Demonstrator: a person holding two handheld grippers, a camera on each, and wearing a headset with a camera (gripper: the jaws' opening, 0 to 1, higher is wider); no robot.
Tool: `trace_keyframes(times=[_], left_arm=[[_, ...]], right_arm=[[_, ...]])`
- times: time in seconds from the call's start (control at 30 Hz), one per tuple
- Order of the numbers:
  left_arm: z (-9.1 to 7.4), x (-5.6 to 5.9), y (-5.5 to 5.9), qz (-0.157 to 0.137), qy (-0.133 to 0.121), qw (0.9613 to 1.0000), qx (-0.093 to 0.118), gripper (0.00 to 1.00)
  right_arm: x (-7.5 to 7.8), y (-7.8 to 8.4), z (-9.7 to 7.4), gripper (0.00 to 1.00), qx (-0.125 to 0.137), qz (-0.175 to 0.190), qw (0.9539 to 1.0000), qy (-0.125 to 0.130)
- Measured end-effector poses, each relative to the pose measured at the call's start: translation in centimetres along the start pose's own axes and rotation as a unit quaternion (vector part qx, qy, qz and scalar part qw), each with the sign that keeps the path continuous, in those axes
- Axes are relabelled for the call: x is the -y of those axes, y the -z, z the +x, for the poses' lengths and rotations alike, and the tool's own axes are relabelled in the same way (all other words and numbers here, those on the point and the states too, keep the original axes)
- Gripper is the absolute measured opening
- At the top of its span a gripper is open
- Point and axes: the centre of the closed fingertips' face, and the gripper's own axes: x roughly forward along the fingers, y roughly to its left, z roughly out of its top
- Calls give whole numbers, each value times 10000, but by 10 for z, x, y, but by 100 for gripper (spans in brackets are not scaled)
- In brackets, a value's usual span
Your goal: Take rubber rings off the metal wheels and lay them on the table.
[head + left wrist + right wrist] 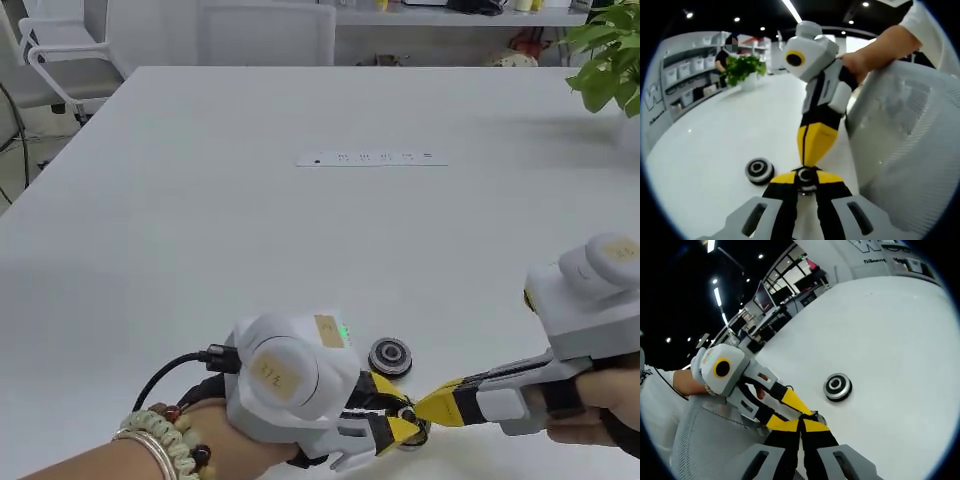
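Sitting pinched in the left tool (806, 183), a small metal wheel (805, 175) is near the front edge of the desk (300, 250); the right tool (806, 420), jaws pressed together, touches its rim. A second wheel (390, 357) lies just beside, apart. Wide bare surface runs toward the far edge
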Motion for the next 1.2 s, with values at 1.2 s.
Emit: trace_keyframes(times=[1.2], left_arm=[[-20, 14, -45, 747, 254, 9968, -161, 34]], right_arm=[[12, 7, 1, 0, -269, -231, 9986, 400]])
